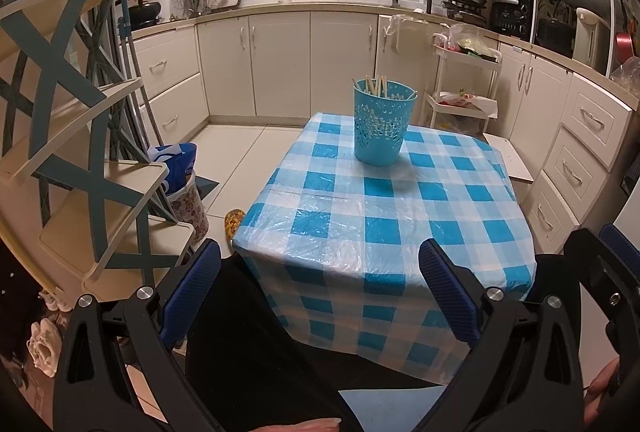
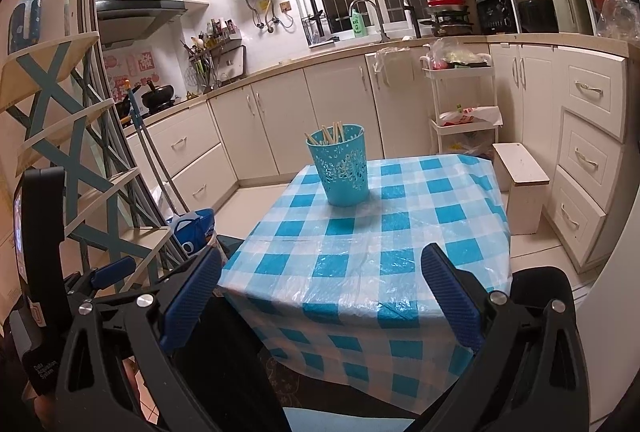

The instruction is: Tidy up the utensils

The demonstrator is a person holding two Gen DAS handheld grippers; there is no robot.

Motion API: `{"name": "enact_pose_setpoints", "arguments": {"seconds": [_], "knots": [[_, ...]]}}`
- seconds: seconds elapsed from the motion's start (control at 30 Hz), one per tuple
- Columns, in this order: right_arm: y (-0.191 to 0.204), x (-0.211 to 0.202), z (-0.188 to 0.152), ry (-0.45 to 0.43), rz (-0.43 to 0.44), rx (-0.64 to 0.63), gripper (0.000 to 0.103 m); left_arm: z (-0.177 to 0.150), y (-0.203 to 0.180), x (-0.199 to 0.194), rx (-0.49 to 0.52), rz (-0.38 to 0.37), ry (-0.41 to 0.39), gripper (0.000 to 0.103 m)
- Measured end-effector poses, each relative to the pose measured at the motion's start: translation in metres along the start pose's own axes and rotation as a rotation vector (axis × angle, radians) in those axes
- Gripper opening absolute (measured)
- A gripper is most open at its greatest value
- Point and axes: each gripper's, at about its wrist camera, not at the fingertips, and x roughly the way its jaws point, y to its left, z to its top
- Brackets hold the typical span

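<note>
A turquoise perforated holder cup [image 1: 381, 123] stands upright near the far edge of a table with a blue-and-white checked cloth [image 1: 400, 216]. Several wooden chopsticks [image 1: 376, 85] stand inside it. The cup [image 2: 344, 167], chopsticks [image 2: 334, 131] and cloth [image 2: 360, 256] also show in the right wrist view. My left gripper [image 1: 320, 272] is open and empty, held back before the table's near edge. My right gripper [image 2: 320, 280] is open and empty, also near the front edge. The right gripper's fingertip [image 1: 618, 244] shows at the left view's right side.
A wooden shelf with blue crossbars [image 1: 80, 151] stands at the left. Bags [image 1: 180, 175] sit on the floor beside it. A white trolley [image 1: 464, 91] and a white stool [image 2: 524, 183] stand beyond the table at the right. Kitchen cabinets [image 1: 280, 63] line the back.
</note>
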Motion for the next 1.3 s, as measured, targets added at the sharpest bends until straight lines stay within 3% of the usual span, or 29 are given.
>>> {"name": "enact_pose_setpoints", "arguments": {"seconds": [1.3], "knots": [[0.0009, -0.0010, -0.0012, 0.005, 0.000, 0.003, 0.096, -0.0012, 0.0039, 0.0000, -0.001, -0.001, 0.002, 0.095]]}}
